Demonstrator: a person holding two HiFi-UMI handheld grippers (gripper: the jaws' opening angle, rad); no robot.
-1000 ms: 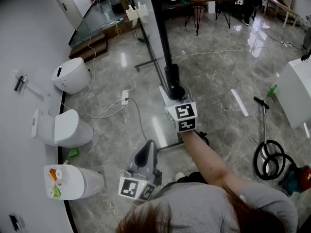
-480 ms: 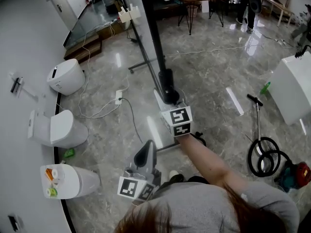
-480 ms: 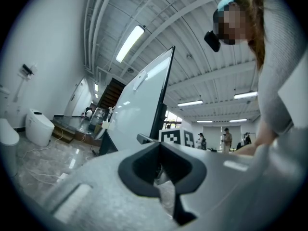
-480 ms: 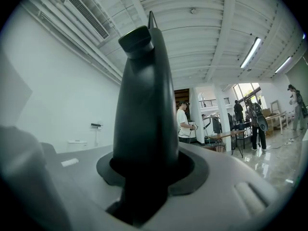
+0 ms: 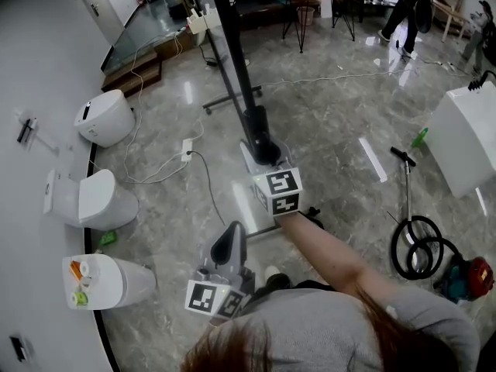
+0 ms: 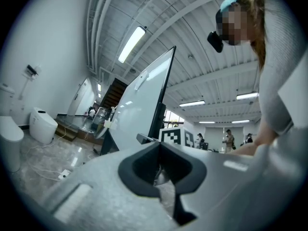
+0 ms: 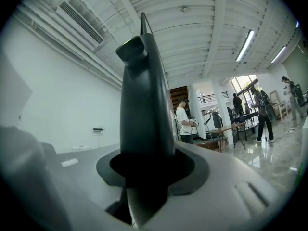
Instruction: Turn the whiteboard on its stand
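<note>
The whiteboard [image 5: 231, 53] shows edge-on in the head view as a dark bar that runs from the top down to my right gripper [image 5: 254, 121]. That gripper is shut on the board's lower edge, with its marker cube [image 5: 277, 191] just behind. In the right gripper view the dark jaws [image 7: 139, 90] stand pressed together, and the board's thin edge [image 7: 143, 20] rises from their tip. My left gripper [image 5: 229, 237] hangs low near my body, shut and empty, apart from the board. The left gripper view shows the board's white face [image 6: 139, 107] tilted ahead.
Three white toilets [image 5: 105, 118] [image 5: 93, 200] [image 5: 108, 281] line the left wall, with a power strip and cables [image 5: 186, 149] on the floor. The stand's foot [image 5: 232, 99] reaches left. A coiled hose [image 5: 415, 246] and a white cabinet [image 5: 465, 146] are at the right.
My right gripper has drifted a little to the left with the board's edge in it, and the board leans further left in the view. The left gripper has hardly moved.
</note>
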